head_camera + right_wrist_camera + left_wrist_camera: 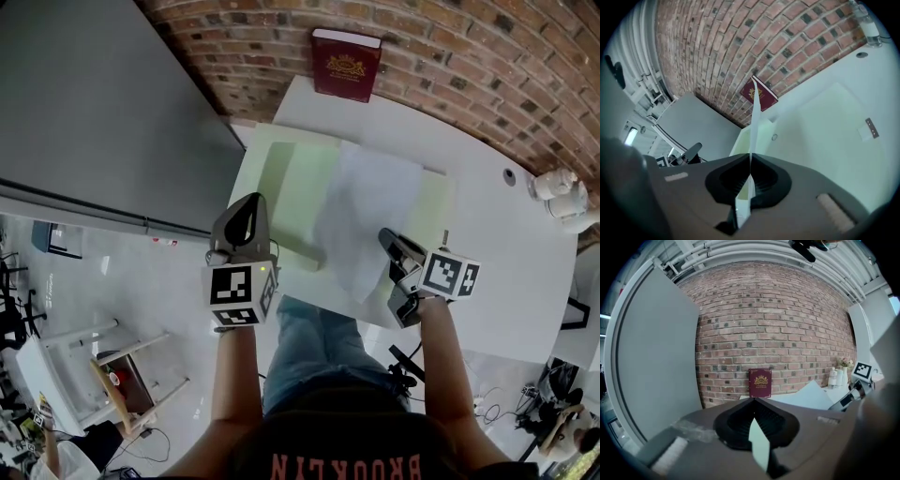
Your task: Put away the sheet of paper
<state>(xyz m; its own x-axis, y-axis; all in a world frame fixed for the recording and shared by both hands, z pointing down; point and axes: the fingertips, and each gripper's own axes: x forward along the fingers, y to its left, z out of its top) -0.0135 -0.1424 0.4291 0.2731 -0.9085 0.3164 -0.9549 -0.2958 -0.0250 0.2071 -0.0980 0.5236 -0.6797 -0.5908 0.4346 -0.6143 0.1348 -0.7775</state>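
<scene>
Firstly, the jaws of the right gripper (pixel 750 158) are seen pressed together on the sheet of paper (pixel 755 123), which is caught at its edge and runs as a thin white line from the jaws toward the upper middle of the frame. In the head view this right gripper (pixel 387 238) is found at the lower right of the sheet of paper (pixel 367 202). The sheet is spread over the middle of an open pale green folder (pixel 298 183), with its gripped edge raised off the folder. The jaws of the left gripper (pixel 753 403) are closed too, and a thin pale green flap is clamped between them. From the head view it is taken to be the left cover of the folder, at whose edge the left gripper (pixel 250 202) is placed. The folder is laid on a white table (pixel 497 244). Behind it, at the top middle of the head view, a dark red book (pixel 346 64) is stood upright against a brick wall (pixel 469 56). A grey panel (pixel 94 112) is seen at the upper left, and small white objects (pixel 558 195) are set at the right edge of the table.
</scene>
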